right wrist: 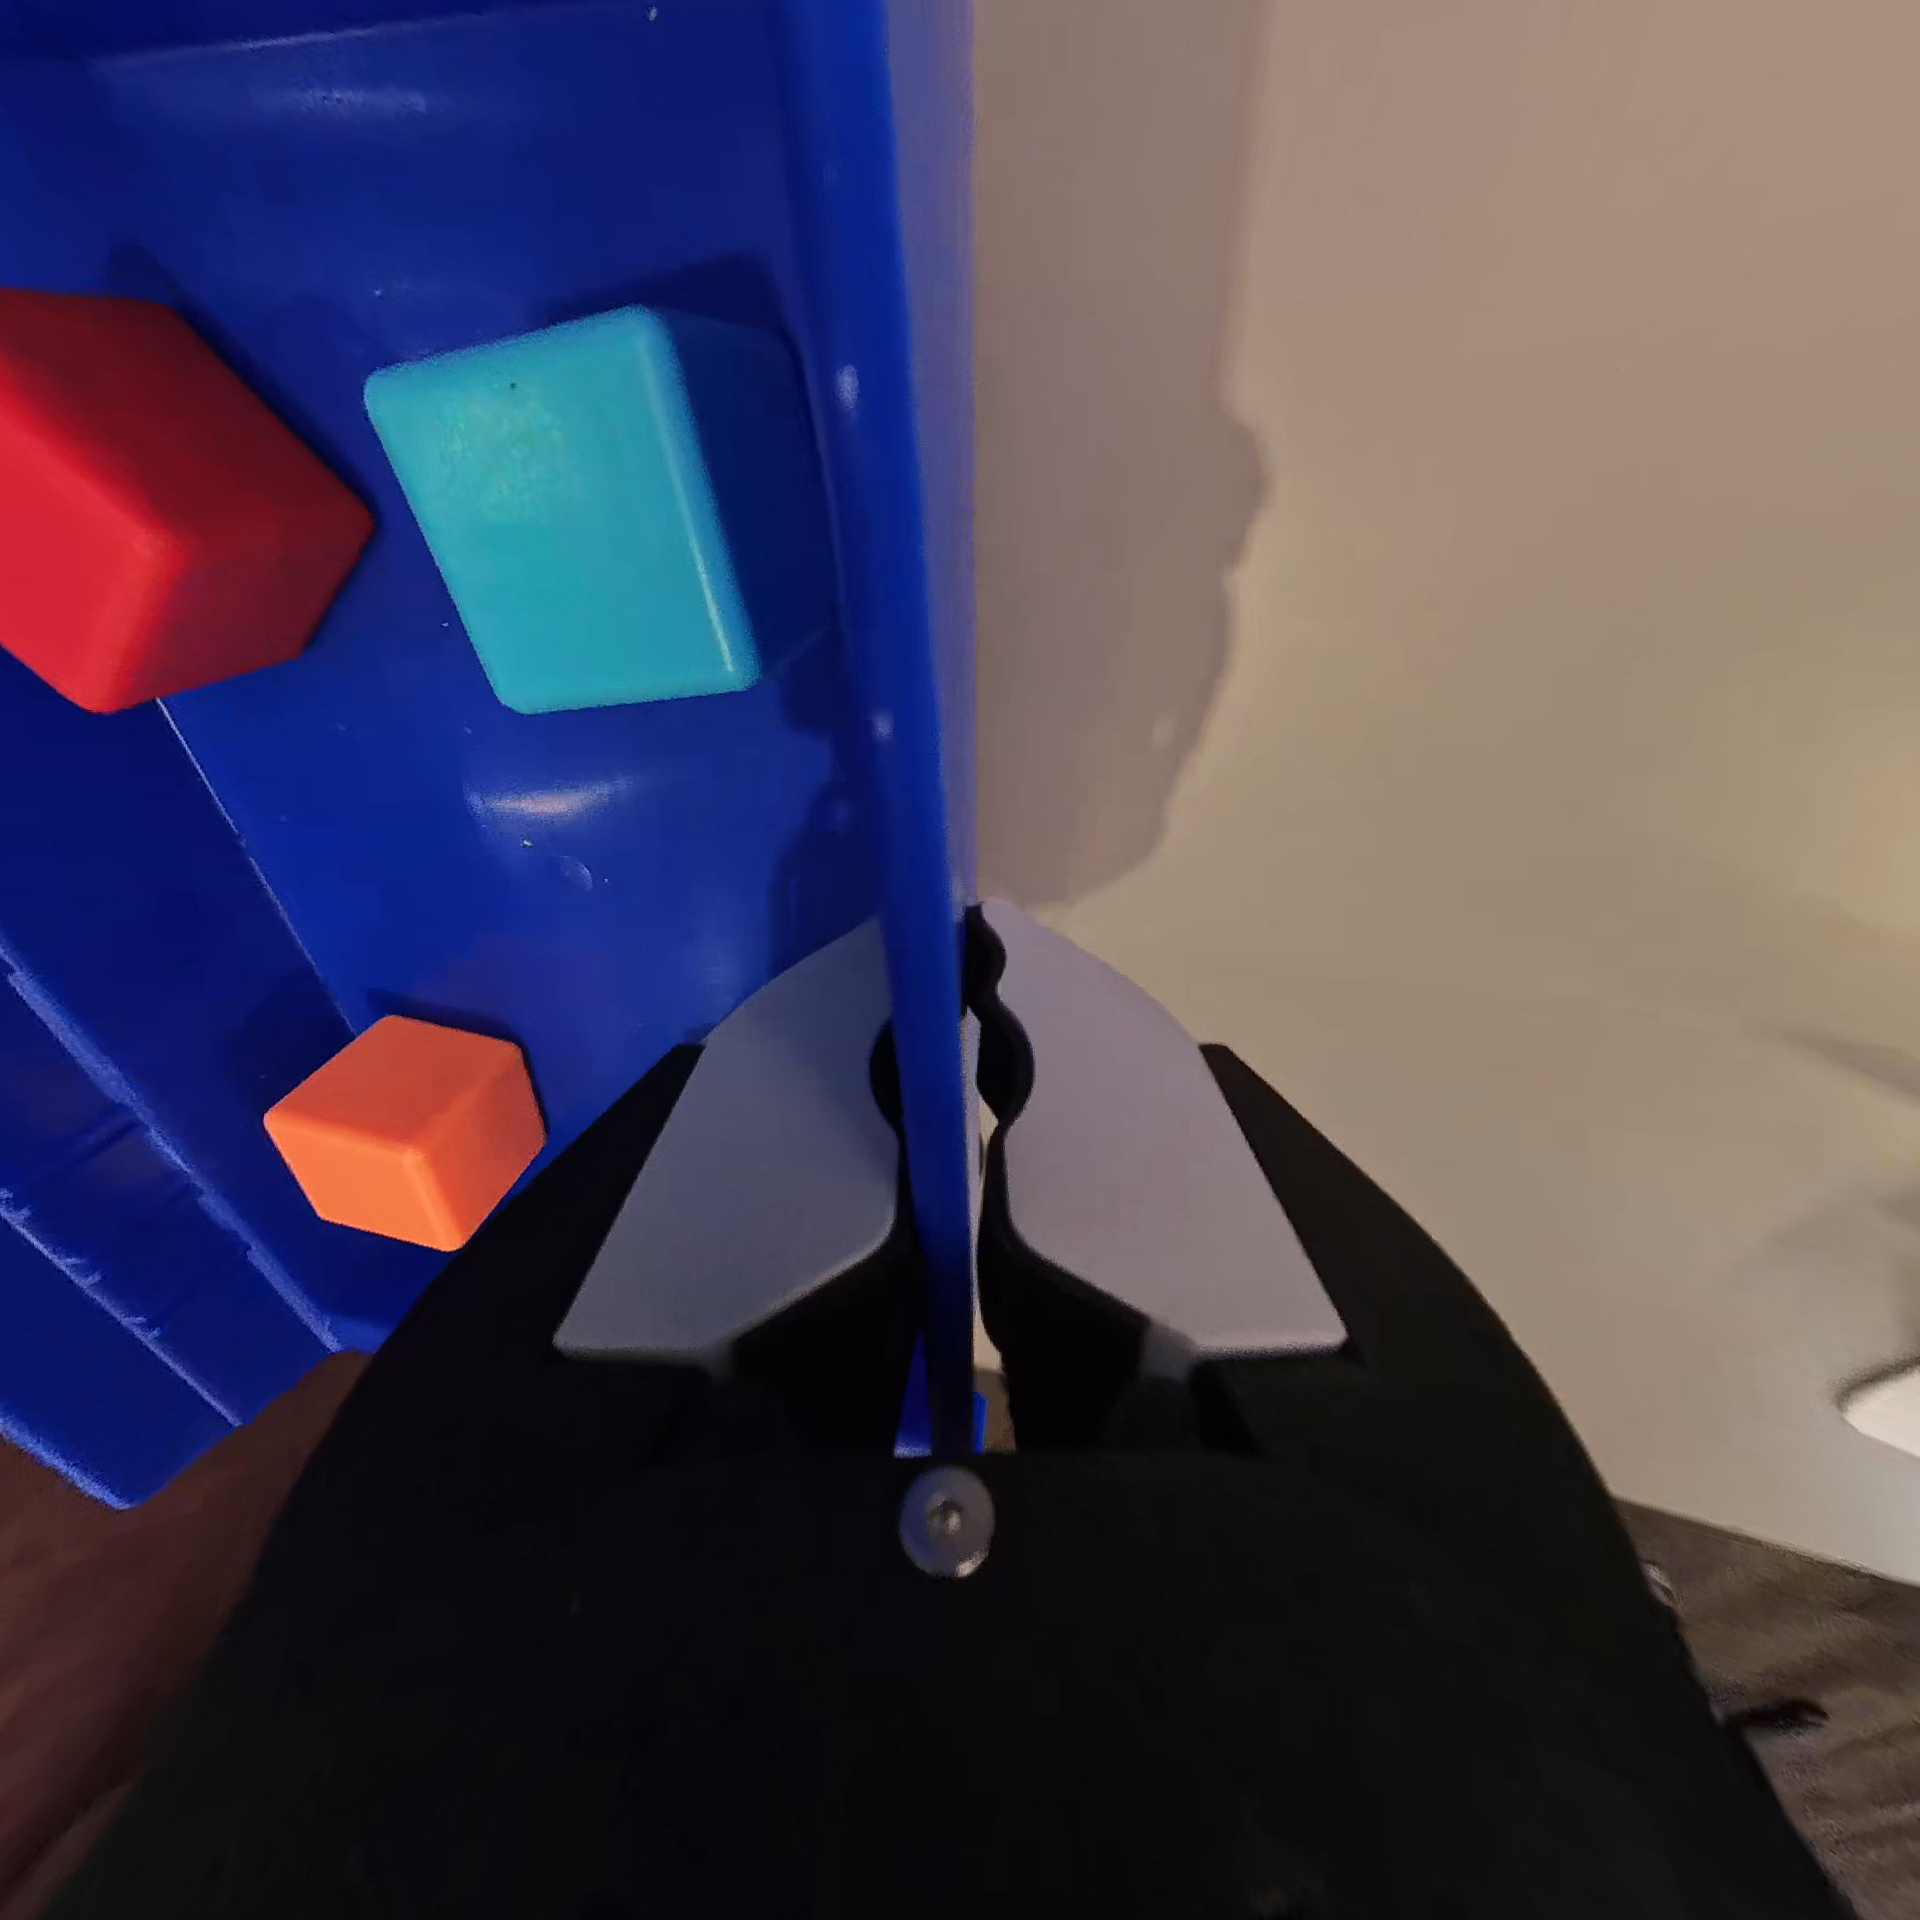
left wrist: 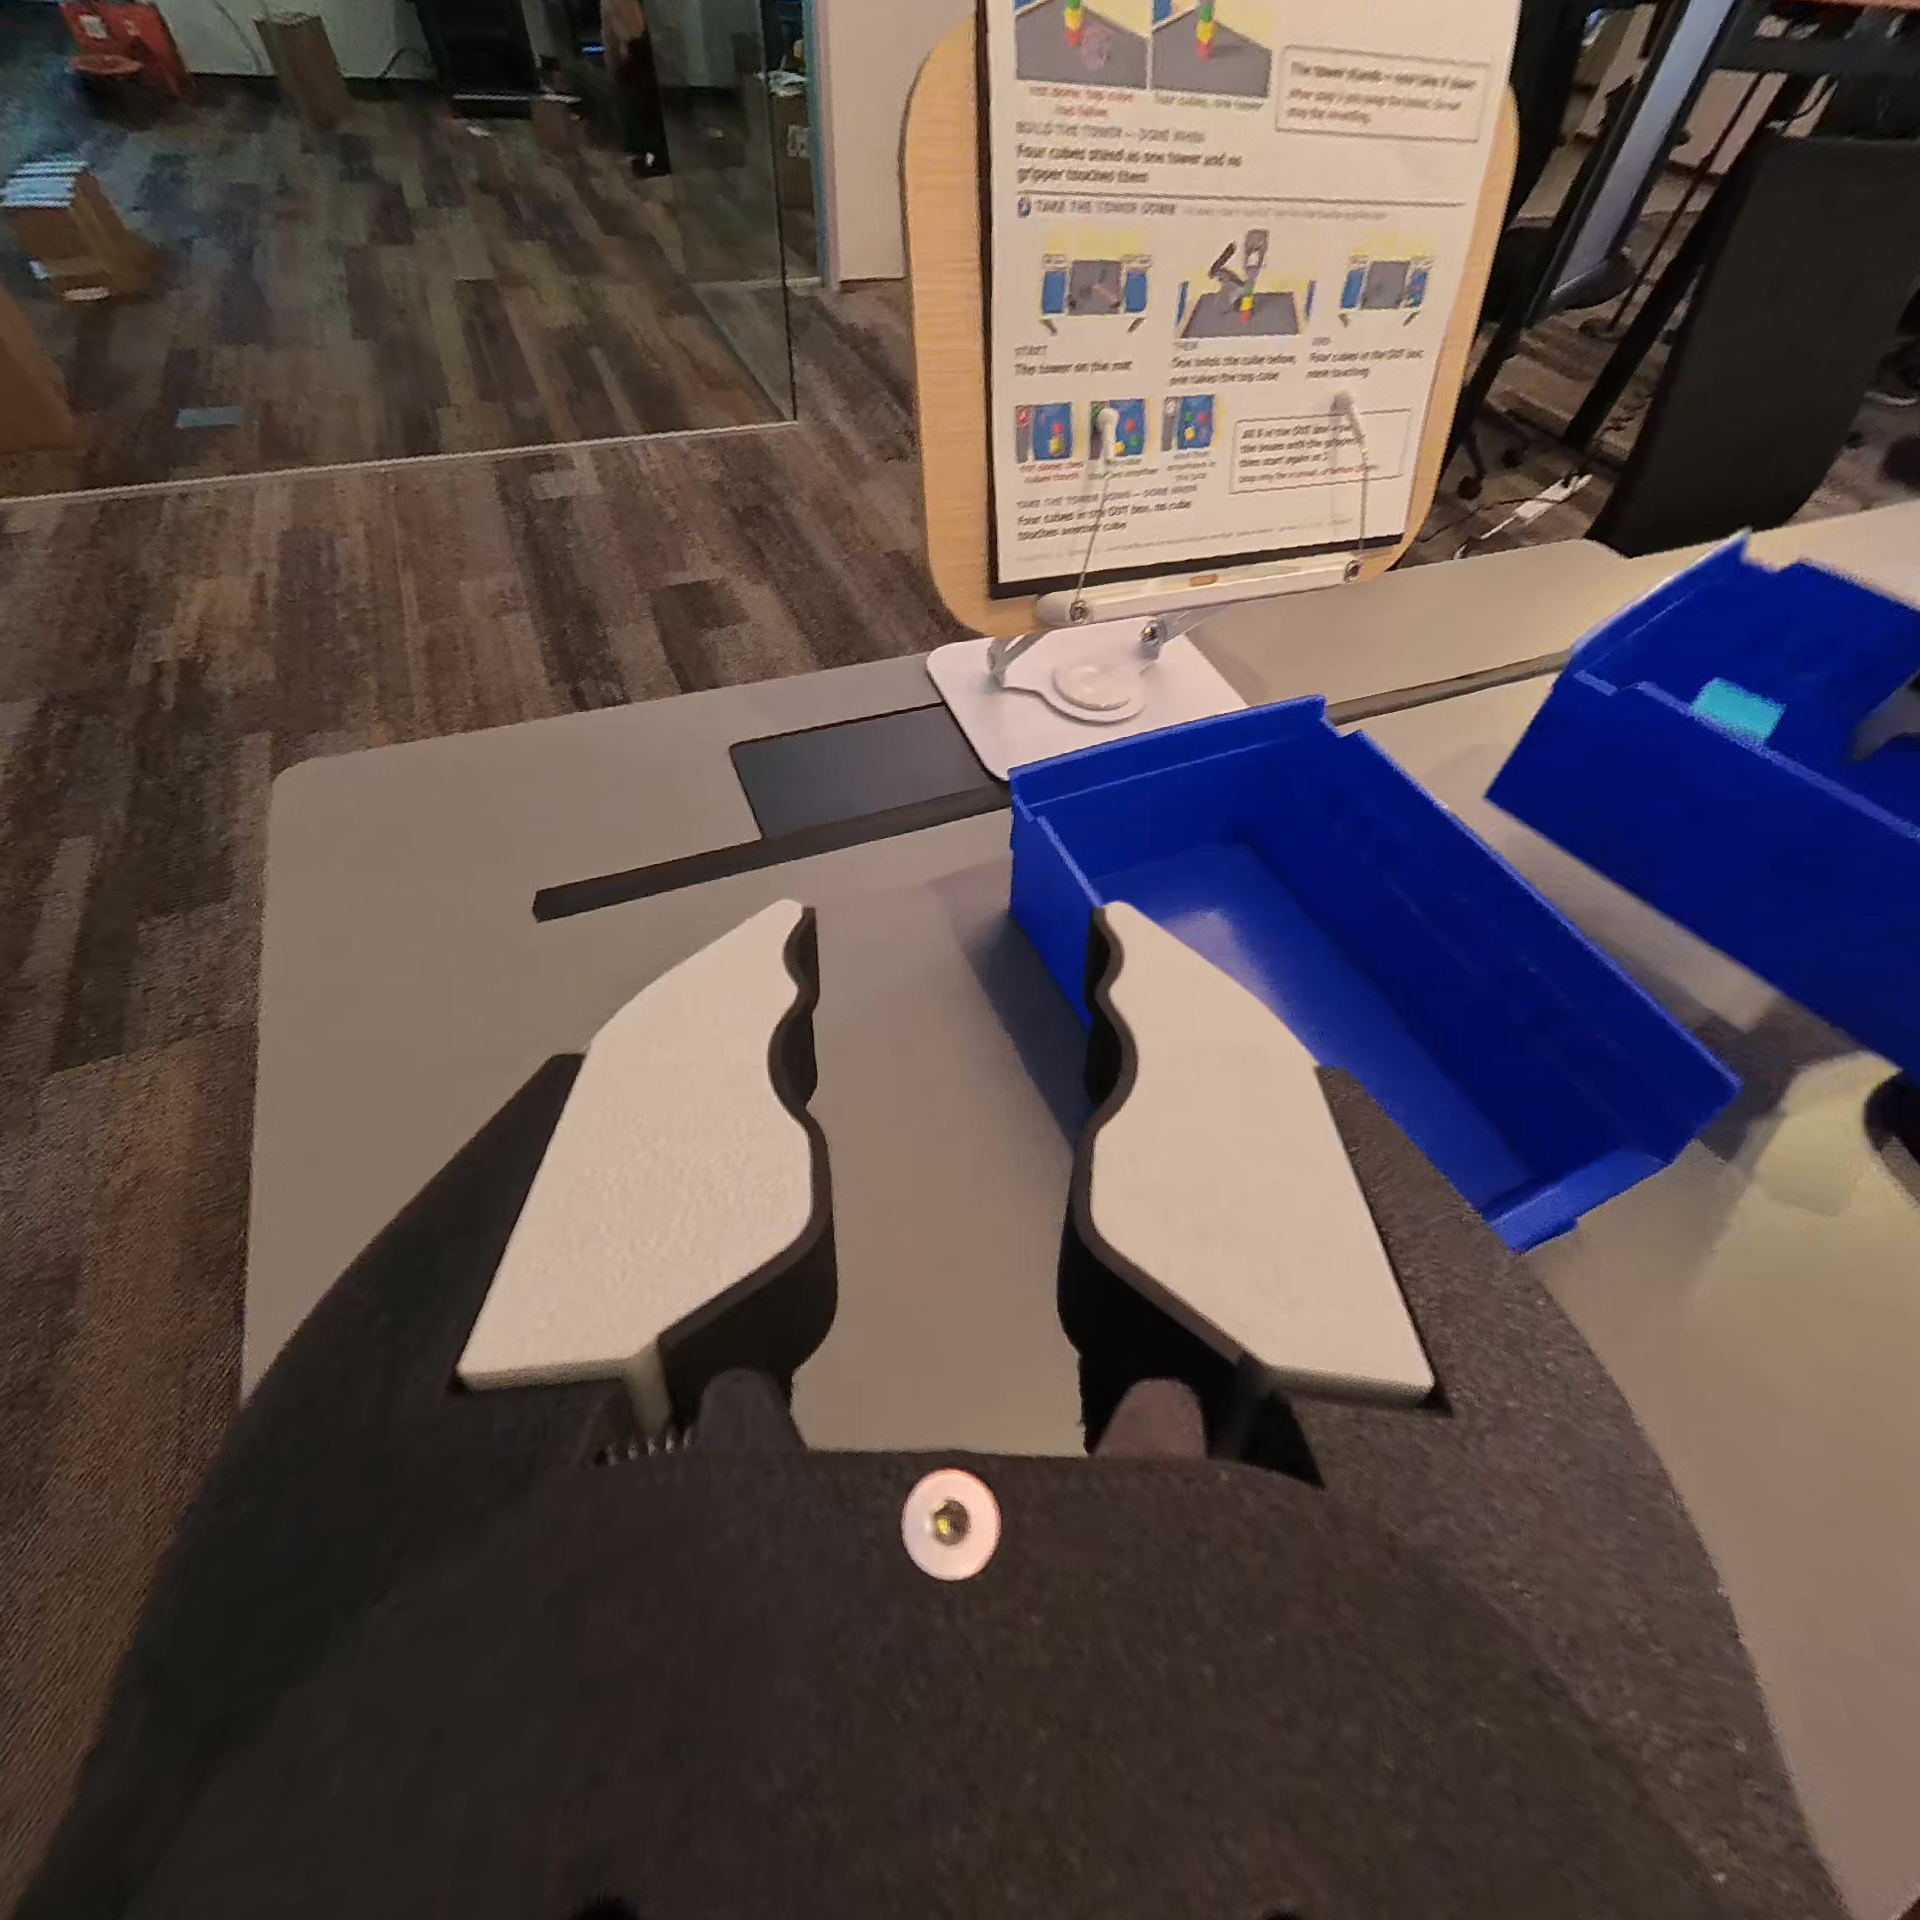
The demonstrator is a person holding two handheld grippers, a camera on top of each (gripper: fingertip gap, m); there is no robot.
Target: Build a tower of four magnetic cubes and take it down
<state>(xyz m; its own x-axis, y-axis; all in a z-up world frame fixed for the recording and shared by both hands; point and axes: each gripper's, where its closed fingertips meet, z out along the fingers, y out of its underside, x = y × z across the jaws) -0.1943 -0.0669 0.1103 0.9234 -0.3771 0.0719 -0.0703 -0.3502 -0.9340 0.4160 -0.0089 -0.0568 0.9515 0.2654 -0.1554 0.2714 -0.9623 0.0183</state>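
My right gripper (right wrist: 961,935) is shut on the side wall of a blue bin (right wrist: 914,623) and holds it above the table. Inside that bin lie a red cube (right wrist: 145,499), a teal cube (right wrist: 561,509) and an orange cube (right wrist: 405,1127). The same bin (left wrist: 1714,790) shows lifted and tilted at the right of the left wrist view, with the teal cube (left wrist: 1737,707) in it. My left gripper (left wrist: 951,935) is open and holds nothing over the grey table, just left of a second blue bin (left wrist: 1455,1122) that has nothing in it.
A stand with an instruction sheet (left wrist: 1205,301) rises at the table's (left wrist: 416,987) far edge behind the bins. A dark strip (left wrist: 831,769) runs across the table. The table's left edge drops to a patterned carpet floor (left wrist: 312,644).
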